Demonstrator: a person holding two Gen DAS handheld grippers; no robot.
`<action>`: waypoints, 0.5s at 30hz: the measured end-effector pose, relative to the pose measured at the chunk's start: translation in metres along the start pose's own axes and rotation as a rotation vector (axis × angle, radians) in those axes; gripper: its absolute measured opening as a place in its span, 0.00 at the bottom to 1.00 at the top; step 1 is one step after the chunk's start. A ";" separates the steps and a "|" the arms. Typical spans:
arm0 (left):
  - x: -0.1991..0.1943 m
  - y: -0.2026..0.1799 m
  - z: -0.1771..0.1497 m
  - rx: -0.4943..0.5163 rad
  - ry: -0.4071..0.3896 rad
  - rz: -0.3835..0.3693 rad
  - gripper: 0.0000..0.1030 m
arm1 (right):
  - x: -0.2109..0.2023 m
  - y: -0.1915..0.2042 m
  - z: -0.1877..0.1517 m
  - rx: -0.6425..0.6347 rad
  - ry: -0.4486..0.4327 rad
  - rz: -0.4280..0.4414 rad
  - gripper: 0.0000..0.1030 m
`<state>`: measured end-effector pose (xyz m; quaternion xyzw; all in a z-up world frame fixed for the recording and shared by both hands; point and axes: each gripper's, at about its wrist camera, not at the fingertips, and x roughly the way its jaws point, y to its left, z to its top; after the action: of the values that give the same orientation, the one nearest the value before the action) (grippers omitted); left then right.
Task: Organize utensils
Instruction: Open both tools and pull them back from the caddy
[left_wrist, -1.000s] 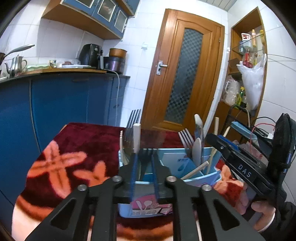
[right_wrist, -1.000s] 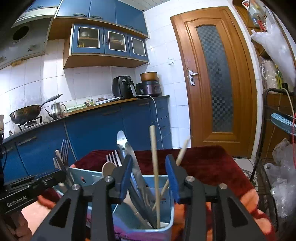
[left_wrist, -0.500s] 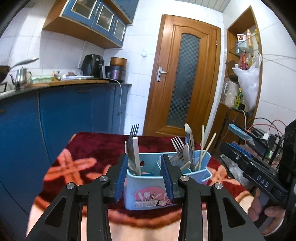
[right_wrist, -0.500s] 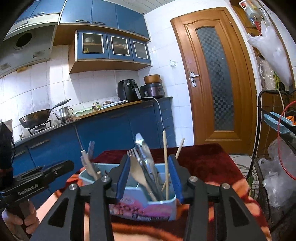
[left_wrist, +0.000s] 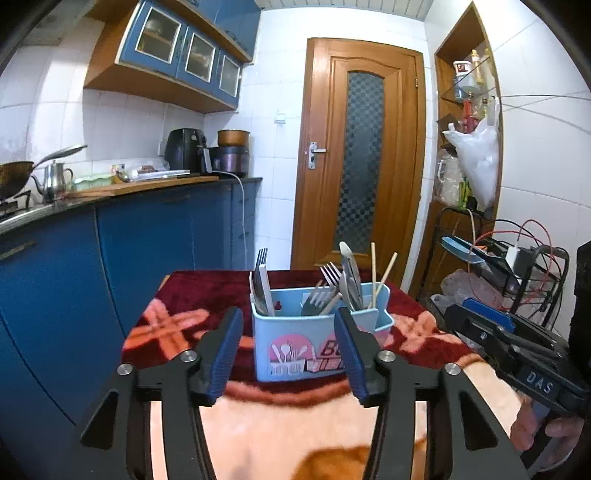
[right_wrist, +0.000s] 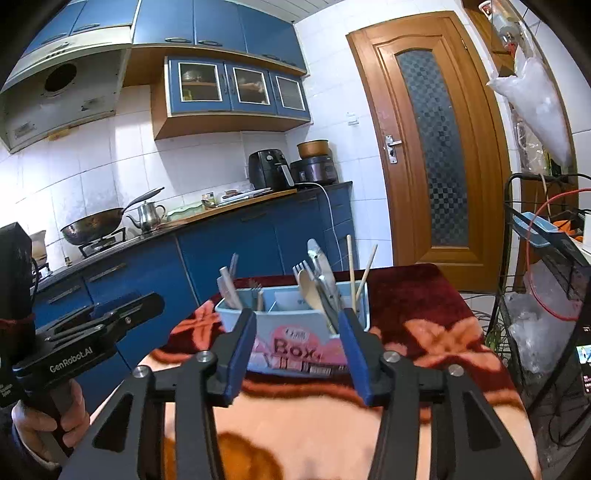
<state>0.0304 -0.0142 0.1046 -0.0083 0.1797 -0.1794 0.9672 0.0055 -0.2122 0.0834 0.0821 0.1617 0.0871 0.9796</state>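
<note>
A light blue utensil box (left_wrist: 295, 343) (right_wrist: 295, 332) stands on a table under a red and peach blanket (left_wrist: 177, 325). Its left compartment holds a dark fork and a white handle (left_wrist: 263, 284). Forks (left_wrist: 325, 288), a spoon, knives (left_wrist: 349, 277) and chopsticks (left_wrist: 373, 275) stand in the right compartments. My left gripper (left_wrist: 288, 354) hangs in front of the box with its jaws opening and nothing between them. My right gripper (right_wrist: 297, 354) is likewise back from the box, jaws opening, empty. Each gripper shows at the edge of the other's view, held by a hand.
Blue kitchen cabinets and a counter (left_wrist: 110, 229) run along the left, with a kettle, wok and air fryer on top. A wooden door (left_wrist: 354, 162) stands behind the table. A black wire rack (right_wrist: 546, 295) with bags and cables crowds the right side.
Both grippers have pulled back from the utensil box and risen a little. The left let go of the dark fork, which now stands in the box. Both sets of jaws have widened.
</note>
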 end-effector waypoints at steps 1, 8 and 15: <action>-0.004 -0.001 -0.002 0.000 0.001 0.000 0.55 | -0.005 0.002 -0.004 -0.004 0.002 -0.003 0.57; -0.036 -0.002 -0.023 -0.022 -0.001 0.029 0.77 | -0.030 0.012 -0.027 -0.021 0.002 -0.015 0.73; -0.037 -0.001 -0.051 -0.038 0.044 0.055 0.81 | -0.041 0.012 -0.054 0.007 0.012 -0.032 0.83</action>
<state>-0.0202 0.0007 0.0692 -0.0178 0.2044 -0.1492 0.9673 -0.0522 -0.2011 0.0479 0.0825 0.1693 0.0712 0.9795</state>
